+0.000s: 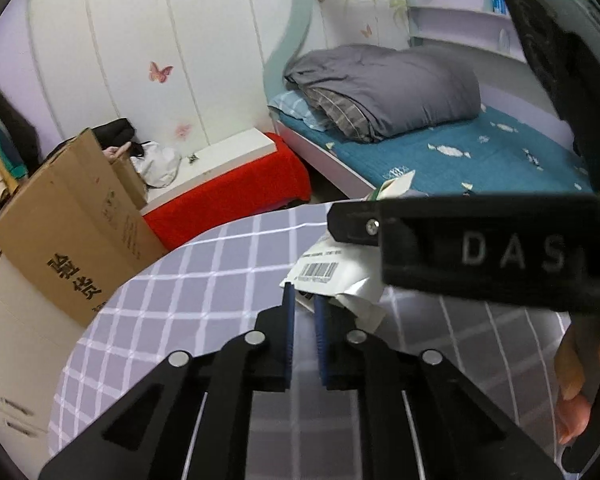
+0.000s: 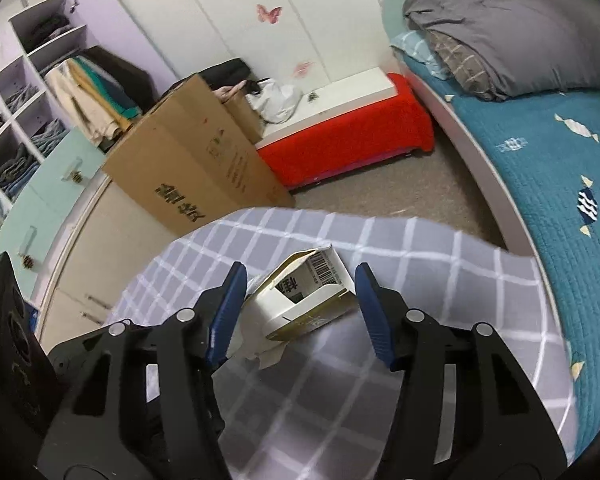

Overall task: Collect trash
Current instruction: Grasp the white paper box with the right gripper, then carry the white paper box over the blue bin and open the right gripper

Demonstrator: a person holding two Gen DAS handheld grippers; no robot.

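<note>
A white crumpled wrapper [image 1: 326, 270] with a barcode lies on the table's grey checked cloth [image 1: 172, 304]. My left gripper [image 1: 304, 294] is shut on the wrapper's near edge, its blue pads almost together. The black body of my right gripper, marked DAS, crosses just right of it and hides part of the wrapper. In the right wrist view a torn white and yellow carton [image 2: 312, 300] with a barcode sits between the blue pads of my right gripper [image 2: 300, 292]. Both pads touch its sides. A corner of the carton [image 1: 396, 182] shows above the right gripper's body.
A large cardboard box [image 2: 188, 168] stands beyond the table's far left edge. Behind it are a red-covered bench [image 2: 352, 144] and open wardrobe shelves [image 2: 32, 92]. A bed with a teal sheet [image 2: 540, 168] and a grey duvet [image 2: 512, 36] runs along the right. A person's fingers [image 1: 576, 400] hold the right gripper.
</note>
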